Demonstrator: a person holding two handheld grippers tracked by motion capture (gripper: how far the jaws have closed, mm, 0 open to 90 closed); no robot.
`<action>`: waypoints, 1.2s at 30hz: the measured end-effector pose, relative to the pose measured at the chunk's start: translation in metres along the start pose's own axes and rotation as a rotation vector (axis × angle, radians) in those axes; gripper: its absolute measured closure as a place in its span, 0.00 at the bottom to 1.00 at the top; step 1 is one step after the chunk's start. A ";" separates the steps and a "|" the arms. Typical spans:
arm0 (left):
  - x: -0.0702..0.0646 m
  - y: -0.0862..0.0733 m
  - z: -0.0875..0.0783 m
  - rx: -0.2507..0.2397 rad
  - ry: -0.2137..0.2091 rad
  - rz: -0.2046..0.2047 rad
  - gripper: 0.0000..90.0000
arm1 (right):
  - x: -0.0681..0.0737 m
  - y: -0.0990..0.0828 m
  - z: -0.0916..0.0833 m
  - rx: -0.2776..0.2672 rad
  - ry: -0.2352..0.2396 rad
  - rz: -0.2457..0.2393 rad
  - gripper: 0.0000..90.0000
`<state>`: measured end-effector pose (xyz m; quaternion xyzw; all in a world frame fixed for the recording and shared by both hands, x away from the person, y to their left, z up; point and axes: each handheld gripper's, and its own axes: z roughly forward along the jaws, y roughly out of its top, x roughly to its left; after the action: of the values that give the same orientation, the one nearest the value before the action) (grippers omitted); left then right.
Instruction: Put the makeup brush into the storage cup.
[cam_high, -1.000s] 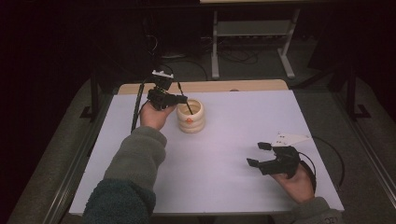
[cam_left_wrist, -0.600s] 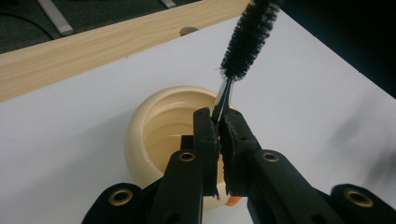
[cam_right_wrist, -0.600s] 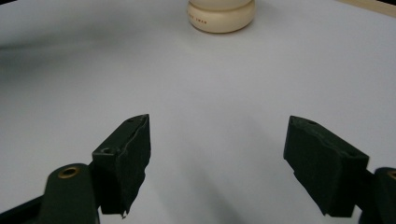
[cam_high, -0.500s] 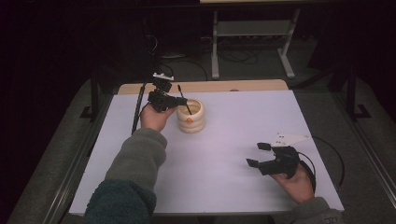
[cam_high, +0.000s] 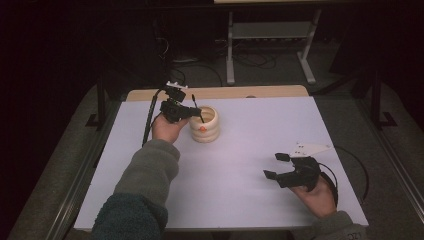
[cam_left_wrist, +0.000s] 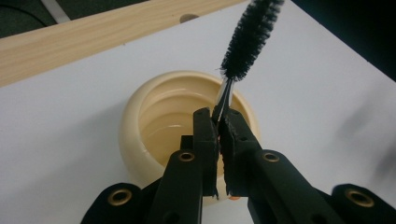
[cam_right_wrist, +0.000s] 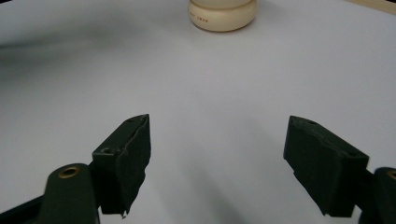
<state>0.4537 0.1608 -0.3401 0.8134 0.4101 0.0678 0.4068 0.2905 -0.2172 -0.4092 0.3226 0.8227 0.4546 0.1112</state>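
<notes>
A cream ribbed cup (cam_high: 206, 129) stands on the white table (cam_high: 250, 140), left of centre toward the far edge. My left gripper (cam_high: 189, 112) hovers at the cup's left rim, shut on the thin metal stem of a black bottle brush (cam_high: 198, 111). In the left gripper view the jaws pinch the stem just above the cup's mouth (cam_left_wrist: 163, 126), and the bristles (cam_left_wrist: 250, 37) slant up and away past the far rim. My right gripper (cam_high: 274, 165) rests near the table's front right, open, with bare table between its pads (cam_right_wrist: 126, 154); the cup (cam_right_wrist: 222, 14) shows far ahead of it.
A wooden strip (cam_high: 240, 92) borders the table's far edge. Black cables trail from both grippers, one looping off the right side (cam_high: 357, 165). A metal stand (cam_high: 270, 45) and cables lie on the dark floor beyond the table.
The left hand with the brush has shifted very slightly at the cup's rim. The right hand has stayed still.
</notes>
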 end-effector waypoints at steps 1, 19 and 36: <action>-0.001 -0.001 0.001 -0.001 -0.002 -0.008 0.95 | 0.000 0.000 0.000 0.002 -0.001 -0.004 0.24; -0.002 -0.010 -0.002 0.023 0.047 0.018 0.80 | 0.000 0.000 0.000 0.002 -0.003 -0.003 0.24; 0.005 -0.028 -0.019 -0.010 0.053 0.011 0.67 | 0.000 0.000 0.001 0.012 -0.006 0.005 0.24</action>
<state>0.4312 0.1853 -0.3485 0.8117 0.4158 0.0934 0.3994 0.2909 -0.2162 -0.4102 0.3265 0.8245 0.4488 0.1106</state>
